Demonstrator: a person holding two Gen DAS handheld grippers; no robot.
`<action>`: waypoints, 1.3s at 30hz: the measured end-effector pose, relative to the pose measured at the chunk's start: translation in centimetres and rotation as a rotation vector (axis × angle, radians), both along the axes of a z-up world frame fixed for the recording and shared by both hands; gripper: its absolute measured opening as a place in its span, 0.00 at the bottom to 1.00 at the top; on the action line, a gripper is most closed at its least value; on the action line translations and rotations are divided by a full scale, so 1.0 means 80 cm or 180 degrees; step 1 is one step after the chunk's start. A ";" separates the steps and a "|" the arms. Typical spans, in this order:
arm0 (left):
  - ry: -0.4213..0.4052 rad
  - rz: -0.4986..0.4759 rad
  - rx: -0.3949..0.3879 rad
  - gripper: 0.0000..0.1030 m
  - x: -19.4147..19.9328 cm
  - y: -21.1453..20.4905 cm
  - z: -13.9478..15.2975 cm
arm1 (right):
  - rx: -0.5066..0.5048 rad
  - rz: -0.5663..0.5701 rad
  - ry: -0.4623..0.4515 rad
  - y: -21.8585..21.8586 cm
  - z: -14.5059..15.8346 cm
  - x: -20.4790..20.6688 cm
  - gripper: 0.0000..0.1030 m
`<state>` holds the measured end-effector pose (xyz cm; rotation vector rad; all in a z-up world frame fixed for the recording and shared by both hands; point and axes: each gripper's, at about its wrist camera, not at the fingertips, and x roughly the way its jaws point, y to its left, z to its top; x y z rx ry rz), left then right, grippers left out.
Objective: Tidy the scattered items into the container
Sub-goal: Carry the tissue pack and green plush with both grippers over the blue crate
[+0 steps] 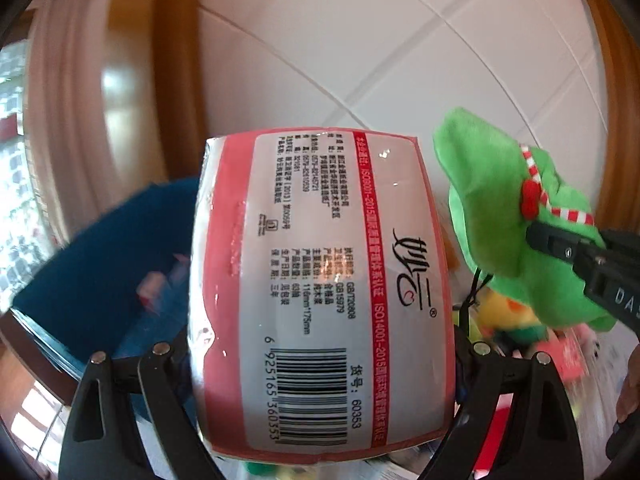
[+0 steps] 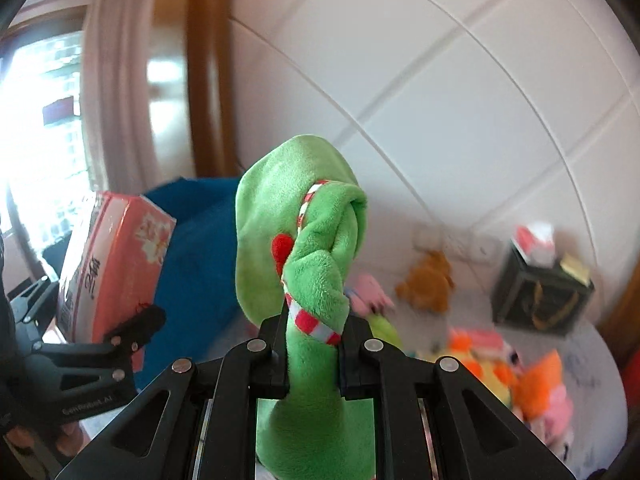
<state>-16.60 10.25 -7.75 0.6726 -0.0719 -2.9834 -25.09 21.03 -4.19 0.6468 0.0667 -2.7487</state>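
Since both tools are loaded at once, the scene reads as a double carry toward the bin:

Left gripper (image 1: pixel 320 364): its jaws are spread wide across a red-and-white tissue pack (image 1: pixel 320 288), which fills the centre of the left wrist view with barcode and print facing the lens; held by the sides so the soft pack does not slip.

Right gripper (image 2: pixel 314 354): its jaws stand narrow, pinching a green plush toy (image 2: pixel 296 240) with a red-and-white striped trim; the thin part is clamped, probably because the bulk would not fit between the fingers.

Container: a blue bin (image 1: pixel 100 256) sits at left of centre in the left wrist view, behind and beside the pack, its opening facing the camera; something reddish seems to lie inside, blurred.

Remaining clutter: more plush toys (image 2: pixel 512 372) lie at lower right of the right wrist view, near a dark box (image 2: pixel 540 292).

Progress: judged partway, with both items apparently bound for the bin.
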 end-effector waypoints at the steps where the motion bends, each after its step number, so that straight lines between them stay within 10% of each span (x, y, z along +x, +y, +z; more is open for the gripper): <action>1: 0.0072 0.0064 -0.0010 0.88 0.001 -0.015 0.011 | 0.0003 0.0049 0.0054 -0.016 0.011 -0.001 0.15; 11: 0.0124 0.0527 -0.0144 0.88 -0.025 -0.234 0.052 | -0.0150 0.0528 0.0250 -0.230 0.083 -0.052 0.15; 21: -0.0810 0.0564 0.0012 0.88 -0.159 -0.441 0.006 | 0.0016 0.0418 -0.0484 -0.449 0.039 -0.201 0.15; 28: -0.1232 0.0266 0.0028 0.88 -0.253 -0.464 -0.021 | 0.0232 -0.0059 -0.1001 -0.489 -0.021 -0.303 0.15; 39: -0.1687 0.0329 0.0060 0.89 -0.271 -0.453 -0.058 | 0.0427 -0.0126 -0.1220 -0.496 -0.042 -0.321 0.18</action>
